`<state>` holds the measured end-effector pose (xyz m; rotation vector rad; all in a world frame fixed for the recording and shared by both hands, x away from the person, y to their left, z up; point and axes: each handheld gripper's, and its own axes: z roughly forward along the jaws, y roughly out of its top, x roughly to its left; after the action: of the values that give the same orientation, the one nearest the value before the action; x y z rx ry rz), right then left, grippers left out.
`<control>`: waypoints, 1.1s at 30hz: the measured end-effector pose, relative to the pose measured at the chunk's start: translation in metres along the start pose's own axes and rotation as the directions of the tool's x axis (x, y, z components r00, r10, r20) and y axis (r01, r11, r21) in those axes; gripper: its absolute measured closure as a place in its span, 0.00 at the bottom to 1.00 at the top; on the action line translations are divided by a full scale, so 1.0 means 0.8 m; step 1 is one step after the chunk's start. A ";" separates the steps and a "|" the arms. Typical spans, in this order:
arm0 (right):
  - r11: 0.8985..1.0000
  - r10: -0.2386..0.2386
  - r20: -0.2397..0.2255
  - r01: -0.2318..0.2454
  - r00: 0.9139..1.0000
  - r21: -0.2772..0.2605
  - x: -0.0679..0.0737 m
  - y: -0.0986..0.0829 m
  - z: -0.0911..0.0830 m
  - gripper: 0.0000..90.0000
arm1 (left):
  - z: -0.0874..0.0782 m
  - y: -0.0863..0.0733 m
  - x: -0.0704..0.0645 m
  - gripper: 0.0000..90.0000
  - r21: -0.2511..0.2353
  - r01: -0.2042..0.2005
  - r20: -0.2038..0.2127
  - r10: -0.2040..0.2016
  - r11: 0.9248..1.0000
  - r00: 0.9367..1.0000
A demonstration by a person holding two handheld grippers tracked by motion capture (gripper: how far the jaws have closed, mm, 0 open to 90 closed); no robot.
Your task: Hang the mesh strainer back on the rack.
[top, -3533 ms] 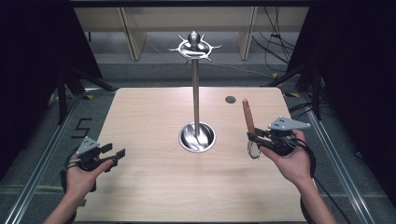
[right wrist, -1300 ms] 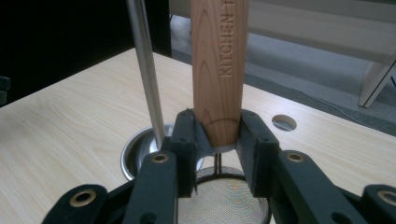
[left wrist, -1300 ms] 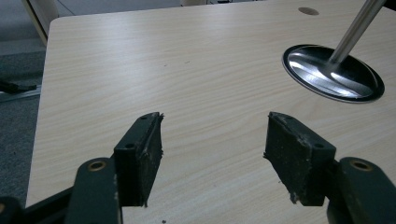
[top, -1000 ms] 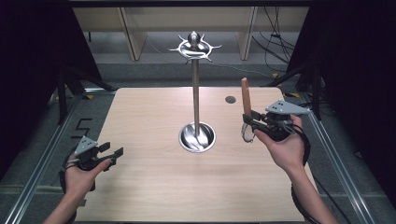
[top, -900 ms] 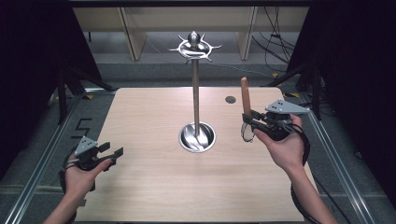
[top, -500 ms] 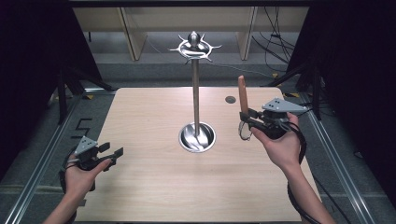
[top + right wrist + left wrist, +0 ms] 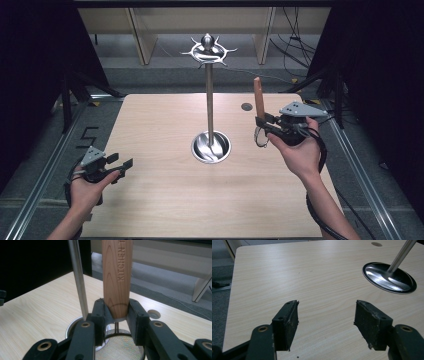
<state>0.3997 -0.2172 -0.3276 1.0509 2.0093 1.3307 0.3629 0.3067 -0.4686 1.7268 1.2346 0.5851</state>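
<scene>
Right gripper [image 7: 261, 123]: clamped on the wooden handle of a small mesh strainer [image 7: 117, 277], near the handle's lower end, just above the wire neck
Strainer position: held upright above the right side of the table [image 7: 150, 200], handle up, mesh bowl [image 7: 120, 350] hanging below the jaws; just right of the stand [image 7: 209, 100]
Left gripper [image 7: 327, 322]: jaws wide apart, holding nothing, low over the table's left edge
Stand: steel pole on a round dished base [image 7: 389, 277], ring of hooks [image 7: 208, 50] at the top
Likely handling: light and stiff; smooth wood may slip or pivot in the pads, and the thin mesh would dent if squeezed
Where to hold: on the handle, as now; never on the mesh
Likely aim: hanging the strainer on a hook, though I cannot see a hanging hole
</scene>
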 end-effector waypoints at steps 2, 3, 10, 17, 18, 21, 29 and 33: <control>1.000 -0.001 -0.015 0.001 1.000 -0.001 -0.001 0.001 0.001 0.78 | -0.001 0.000 0.000 0.38 -0.001 -0.002 -0.005 0.002 1.000 1.000; 1.000 0.004 -0.007 -0.004 1.000 -0.002 0.000 0.002 0.001 0.78 | 0.000 0.000 0.000 0.38 -0.001 0.001 -0.004 -0.001 1.000 1.000; 1.000 -0.014 -0.012 0.013 1.000 -0.009 0.003 0.006 0.003 0.78 | -0.001 0.000 0.000 0.38 -0.001 0.000 -0.003 0.000 1.000 1.000; 1.000 -0.020 -0.019 0.020 1.000 -0.014 0.006 0.007 0.006 0.78 | -0.001 0.000 0.000 0.38 -0.001 0.000 -0.002 0.000 1.000 1.000; 1.000 -0.020 -0.020 0.019 1.000 -0.016 0.007 0.008 0.006 0.78 | -0.001 0.000 0.000 0.38 -0.002 0.000 -0.002 0.000 1.000 1.000; 1.000 -0.026 -0.023 0.025 0.999 -0.016 0.009 0.010 0.007 0.78 | -0.001 0.000 0.000 0.38 -0.001 0.001 -0.004 -0.001 1.000 1.000; 0.999 -0.032 -0.028 0.031 0.999 -0.033 0.014 0.016 0.012 0.78 | -0.002 0.000 0.001 0.38 -0.005 0.004 -0.003 -0.004 1.000 1.000; 0.999 -0.030 -0.031 0.030 0.999 -0.023 0.017 0.020 0.012 0.78 | -0.002 0.000 0.001 0.38 -0.004 0.004 -0.002 -0.004 1.000 1.000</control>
<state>0.4043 -0.1979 -0.3168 0.9920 2.0207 1.3590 0.3622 0.3078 -0.4679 1.7207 1.2366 0.5868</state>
